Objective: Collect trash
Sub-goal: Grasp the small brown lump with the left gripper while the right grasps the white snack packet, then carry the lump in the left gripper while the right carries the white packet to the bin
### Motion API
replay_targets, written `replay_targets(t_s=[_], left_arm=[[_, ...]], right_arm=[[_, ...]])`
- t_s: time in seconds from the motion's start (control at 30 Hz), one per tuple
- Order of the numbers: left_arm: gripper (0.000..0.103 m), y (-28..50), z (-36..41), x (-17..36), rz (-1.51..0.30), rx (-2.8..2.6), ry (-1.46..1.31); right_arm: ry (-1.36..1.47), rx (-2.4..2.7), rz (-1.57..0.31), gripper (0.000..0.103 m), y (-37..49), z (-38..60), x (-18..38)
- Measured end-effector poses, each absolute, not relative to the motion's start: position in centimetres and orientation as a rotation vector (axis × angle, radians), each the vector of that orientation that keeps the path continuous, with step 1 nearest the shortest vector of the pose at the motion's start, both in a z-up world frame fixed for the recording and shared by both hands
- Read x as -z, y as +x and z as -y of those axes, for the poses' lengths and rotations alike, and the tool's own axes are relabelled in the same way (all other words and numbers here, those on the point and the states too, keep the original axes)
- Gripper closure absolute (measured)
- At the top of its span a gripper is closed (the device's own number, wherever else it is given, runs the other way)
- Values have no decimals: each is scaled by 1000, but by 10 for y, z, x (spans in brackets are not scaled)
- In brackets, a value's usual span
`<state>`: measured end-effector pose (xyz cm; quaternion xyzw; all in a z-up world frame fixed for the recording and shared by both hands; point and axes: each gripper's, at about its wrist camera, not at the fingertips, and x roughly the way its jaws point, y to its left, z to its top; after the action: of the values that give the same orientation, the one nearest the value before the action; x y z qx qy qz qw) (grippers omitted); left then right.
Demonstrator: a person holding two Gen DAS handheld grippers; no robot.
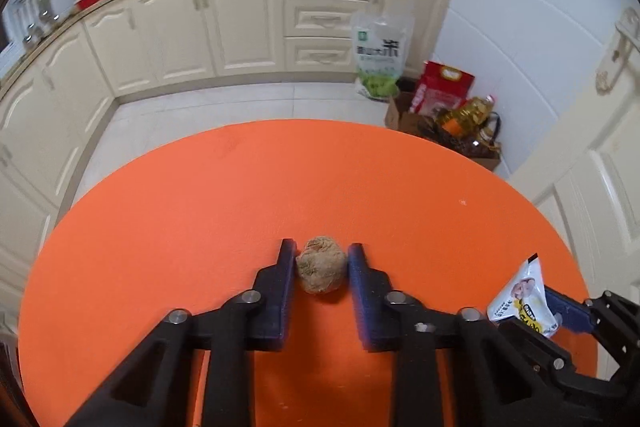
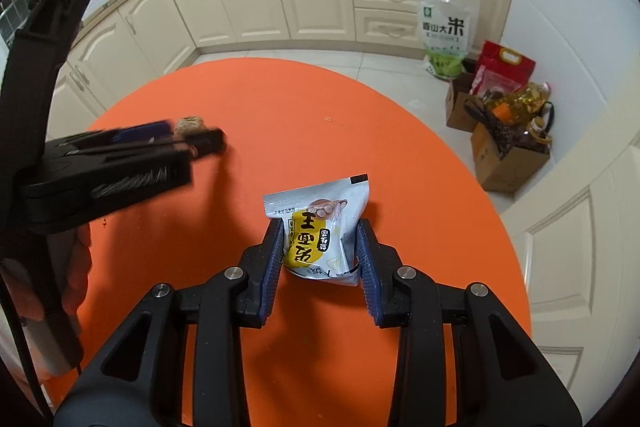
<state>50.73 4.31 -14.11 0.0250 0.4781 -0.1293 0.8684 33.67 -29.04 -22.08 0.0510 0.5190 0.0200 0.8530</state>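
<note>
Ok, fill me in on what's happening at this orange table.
A person is clearing trash off the orange table with a gripper in each hand. The left gripper is shut on a crumpled brown ball, which sits on the table. The right gripper is shut on a snack packet. No bin is in view.

Table [image 1: 200, 211]: smooth matt orange top. Ball [image 1: 321, 270]: rough, fibrous tan wad, perhaps crumpled paper. Snack packet [image 2: 320, 233]: glossy printed plastic film, creased. Left gripper [image 1: 321, 267], right gripper [image 2: 318, 247]: matt black plastic, ribbed blue pads, bright metal pins. Cabinets [image 1: 240, 19]: satin cream panels.
</note>
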Motion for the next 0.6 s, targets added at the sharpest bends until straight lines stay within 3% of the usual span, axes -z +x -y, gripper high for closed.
replay_targets(t_s=[0.33,0.53,0.6], left_arm=[[83,409,-3,113,-961,477,134],[82,273,71,82,-951,684,228],[82,242,96,94,-987,710,238]], right_arm=[[216,89,-1023,69,260,367,197],[287,228,-986,69,155,447,193],[267,295,-991,69,127,466,200]])
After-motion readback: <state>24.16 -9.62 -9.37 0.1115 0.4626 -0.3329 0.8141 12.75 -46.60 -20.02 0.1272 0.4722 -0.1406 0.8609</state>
